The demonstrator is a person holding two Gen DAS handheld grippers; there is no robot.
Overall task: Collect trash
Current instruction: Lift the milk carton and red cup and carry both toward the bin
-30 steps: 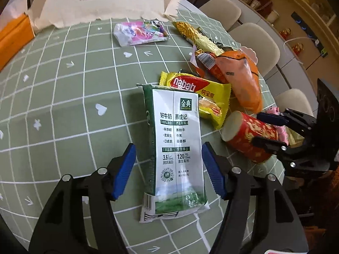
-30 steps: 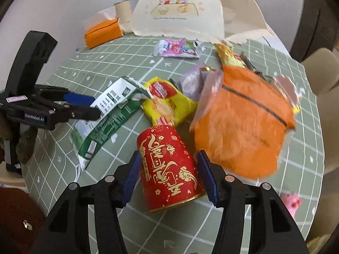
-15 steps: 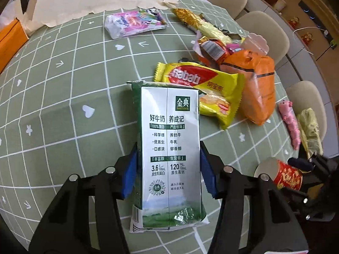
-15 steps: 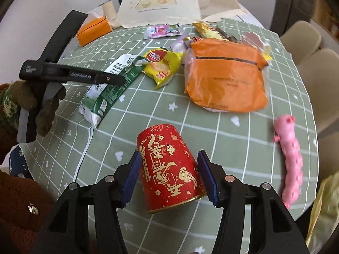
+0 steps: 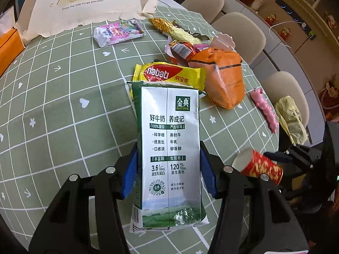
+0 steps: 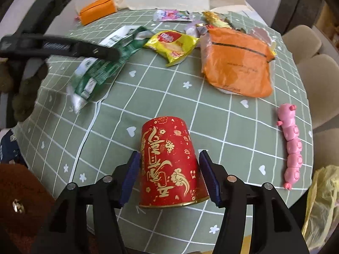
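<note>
My left gripper (image 5: 169,169) is shut on a flattened green and white milk carton (image 5: 169,146), lifted a little off the green checked table (image 5: 53,105). In the right wrist view the same carton (image 6: 101,63) hangs under the left gripper's black fingers (image 6: 95,51). My right gripper (image 6: 169,173) is shut on a red paper cup with gold print (image 6: 169,165), held near the table's front edge; that cup (image 5: 260,167) also shows at the lower right of the left wrist view. A yellow wafer wrapper (image 5: 169,76) and an orange bag (image 5: 224,80) lie on the table.
A pink wrapper (image 5: 118,32), a gold wrapper (image 5: 173,31) and a white paper bag (image 5: 84,2) lie at the far side. An orange tissue box (image 6: 97,12) stands far left. A pink toy caterpillar (image 6: 291,146) lies at the right edge, a yellow bag (image 6: 322,201) beyond it. Beige chairs (image 5: 239,33) ring the table.
The left gripper closed on the milk carton and raised it slightly. The right gripper carried the red cup away from the pile toward the table's near edge.
</note>
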